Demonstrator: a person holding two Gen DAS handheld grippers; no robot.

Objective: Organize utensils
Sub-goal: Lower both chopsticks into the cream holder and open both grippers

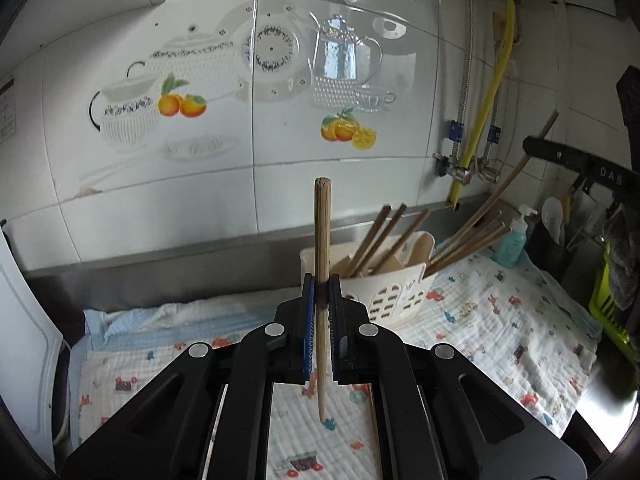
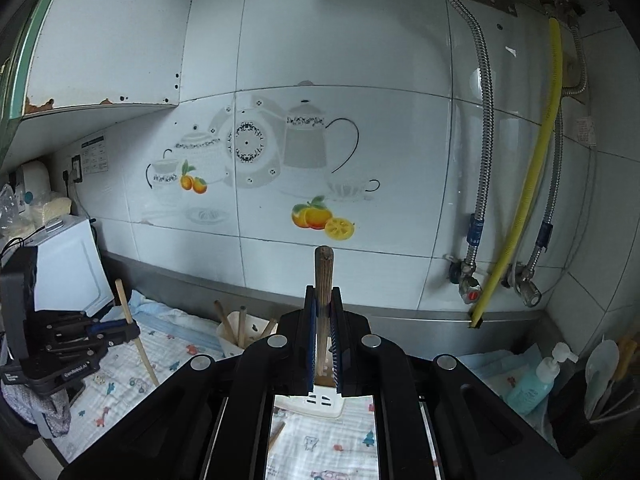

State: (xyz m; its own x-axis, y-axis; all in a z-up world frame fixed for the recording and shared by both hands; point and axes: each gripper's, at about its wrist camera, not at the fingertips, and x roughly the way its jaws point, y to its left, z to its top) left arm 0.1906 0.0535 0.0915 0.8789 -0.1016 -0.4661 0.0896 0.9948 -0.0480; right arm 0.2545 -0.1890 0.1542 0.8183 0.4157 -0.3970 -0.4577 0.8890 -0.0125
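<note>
My left gripper (image 1: 321, 284) is shut on a wooden chopstick (image 1: 321, 232) that stands upright, its thin tip hanging over the printed cloth (image 1: 500, 320). Just behind and to the right stands a white slotted utensil holder (image 1: 396, 292) with several chopsticks leaning in it. At the far right my right gripper (image 1: 532, 148) holds another chopstick (image 1: 516, 172) aslant above the holder. In the right wrist view my right gripper (image 2: 323, 296) is shut on its upright chopstick (image 2: 324, 272). The holder (image 2: 256, 328) is partly hidden behind it. At the left my left gripper (image 2: 134, 328) grips its chopstick (image 2: 140, 348).
A teal soap bottle (image 2: 532, 384) and a dark container with spoons (image 2: 588, 412) stand at the counter's right end. A green rack (image 1: 608, 304) is beside them. A white appliance (image 2: 68, 264) stands at the left. Pipes and a yellow hose (image 2: 532, 184) run down the tiled wall.
</note>
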